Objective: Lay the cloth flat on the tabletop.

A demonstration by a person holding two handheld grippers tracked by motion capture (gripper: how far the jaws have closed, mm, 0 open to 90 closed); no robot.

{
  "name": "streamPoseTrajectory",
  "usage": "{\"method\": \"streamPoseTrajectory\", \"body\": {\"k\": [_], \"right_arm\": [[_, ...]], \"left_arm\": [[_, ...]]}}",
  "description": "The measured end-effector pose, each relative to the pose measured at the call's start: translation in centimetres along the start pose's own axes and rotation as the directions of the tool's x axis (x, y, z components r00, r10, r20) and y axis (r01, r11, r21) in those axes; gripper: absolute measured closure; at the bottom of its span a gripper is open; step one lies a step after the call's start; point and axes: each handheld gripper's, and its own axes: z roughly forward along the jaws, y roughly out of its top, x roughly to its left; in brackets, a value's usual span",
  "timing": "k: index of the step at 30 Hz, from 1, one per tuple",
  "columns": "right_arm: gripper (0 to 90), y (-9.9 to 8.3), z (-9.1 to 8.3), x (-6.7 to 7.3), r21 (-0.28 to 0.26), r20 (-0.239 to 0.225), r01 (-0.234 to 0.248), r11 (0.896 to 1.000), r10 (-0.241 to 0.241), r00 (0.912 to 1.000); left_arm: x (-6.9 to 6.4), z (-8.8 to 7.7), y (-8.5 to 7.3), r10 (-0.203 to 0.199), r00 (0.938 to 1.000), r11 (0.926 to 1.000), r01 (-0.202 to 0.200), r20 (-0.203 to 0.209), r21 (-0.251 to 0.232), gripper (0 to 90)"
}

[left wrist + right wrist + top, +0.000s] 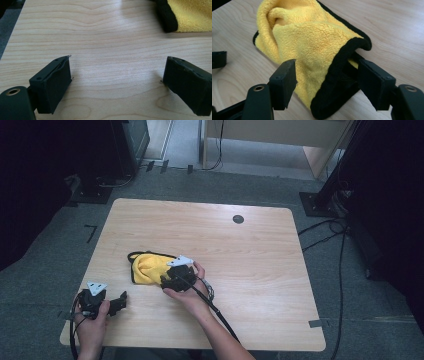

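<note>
A yellow fleece cloth (pixel 145 267) with a black hem lies crumpled on the wooden table (pixel 250 250), left of centre. My right gripper (pixel 167 280) is at the cloth's right end. In the right gripper view the cloth (pixel 312 40) has a folded corner between the jaws of my right gripper (pixel 328 82), which stand wide on either side of it; no pad visibly squeezes it. My left gripper (pixel 117 304) rests near the table's front left corner. In its own view my left gripper (pixel 117 82) is open over bare wood, with the cloth (pixel 192 15) farther off at the upper right.
A dark round grommet (pixel 238 219) sits in the table's far side. Cables (pixel 340 265) trail over the carpet on the right. Black stands (pixel 320 200) flank the table and a wooden cabinet (pixel 280 135) stands behind. The right gripper's cable (pixel 220 312) runs back along the forearm.
</note>
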Motion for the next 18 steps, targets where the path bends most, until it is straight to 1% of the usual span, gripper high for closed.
{"method": "streamPoseTrajectory", "body": {"k": [3,4,5,7,9,11,12,13,14,16,18], "right_arm": [[36.6,-0.2,0.6,0.1,0.000,0.024,0.010,1.000,-0.010,0.9997],[40.2,-0.2,0.7,0.1,-0.001,0.034,0.024,1.000,-0.024,0.9991],[45.3,-0.4,0.9,0.0,0.001,0.054,0.049,0.999,-0.049,0.9973],[46.6,-0.4,1.0,0.0,0.004,0.057,0.056,0.998,-0.057,0.9968],[50.4,-0.5,1.2,0.0,0.005,0.076,0.086,0.996,-0.086,0.9934],[58.9,-0.6,1.3,0.2,0.005,0.103,0.131,0.991,-0.131,0.9860],[66.4,-0.6,1.3,0.2,-0.001,0.103,0.136,0.991,-0.135,0.9855],[66.4,-0.6,1.3,0.2,-0.001,0.103,0.136,0.991,-0.135,0.9855],[69.2,-0.5,1.2,0.0,-0.006,0.094,0.127,0.992,-0.126,0.9876],[72.1,-0.4,0.9,-0.3,-0.019,0.070,0.111,0.994,-0.110,0.9915],[73.4,-0.3,0.5,-0.6,-0.031,0.062,0.101,0.994,-0.099,0.9932]], "left_arm": [[0.0,0.0,0.0,0.000,1.0000,1.0000,0.000,0.000,0.000,7.4],[0.0,0.0,0.0,0.000,1.0000,1.0000,0.000,0.000,0.000,7.3],[0.0,0.0,0.0,0.000,1.0000,1.0000,0.000,0.000,0.000,7.3],[0.0,0.0,0.0,0.002,1.0000,1.0000,-0.002,-0.001,0.002,7.4],[0.0,0.0,0.0,0.001,1.0000,1.0000,-0.001,-0.001,0.002,7.3],[0.0,0.0,0.0,0.002,1.0000,1.0000,-0.002,-0.001,0.003,7.3],[0.0,0.0,0.0,0.003,1.0000,1.0000,-0.003,-0.002,0.003,7.3],[0.0,0.0,0.0,0.003,1.0000,1.0000,-0.003,-0.002,0.003,7.3],[0.0,0.0,0.0,0.005,1.0000,1.0000,-0.005,-0.001,0.003,7.4],[0.0,-0.1,-0.1,0.007,1.0000,1.0000,-0.007,-0.001,0.003,7.3],[-0.1,-0.2,0.0,-0.005,0.9998,1.0000,0.005,-0.019,0.003,7.3]]}}
